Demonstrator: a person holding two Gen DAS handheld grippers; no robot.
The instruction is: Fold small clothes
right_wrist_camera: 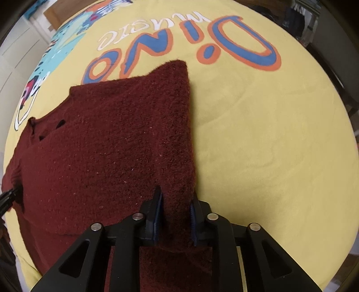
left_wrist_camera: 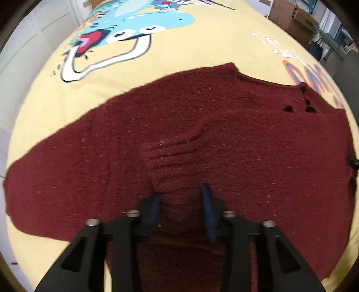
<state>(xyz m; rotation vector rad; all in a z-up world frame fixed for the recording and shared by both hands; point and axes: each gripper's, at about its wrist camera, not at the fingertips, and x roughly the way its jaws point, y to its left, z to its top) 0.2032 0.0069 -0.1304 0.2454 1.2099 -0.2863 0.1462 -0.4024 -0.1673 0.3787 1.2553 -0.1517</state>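
A small dark red knitted sweater [left_wrist_camera: 202, 125] lies spread on a yellow sheet; it also shows in the right wrist view [right_wrist_camera: 107, 143]. My left gripper [left_wrist_camera: 181, 193] is shut on a ribbed cuff or hem of the sweater, which bunches between its blue-padded fingers [left_wrist_camera: 207, 211]. My right gripper [right_wrist_camera: 176, 197] is shut on the sweater's right edge, a folded strip running away from it. The tip of the left gripper shows at the left edge of the right wrist view [right_wrist_camera: 9, 197]. Buttons and buttonholes [left_wrist_camera: 309, 109] sit near the neck.
The yellow sheet [right_wrist_camera: 269, 134] carries a cartoon dinosaur print [left_wrist_camera: 125, 33] and the words "Dino music" [right_wrist_camera: 202, 42]. Wooden furniture [left_wrist_camera: 296, 20] stands beyond the far right edge. White cupboard doors [left_wrist_camera: 33, 27] stand at the left.
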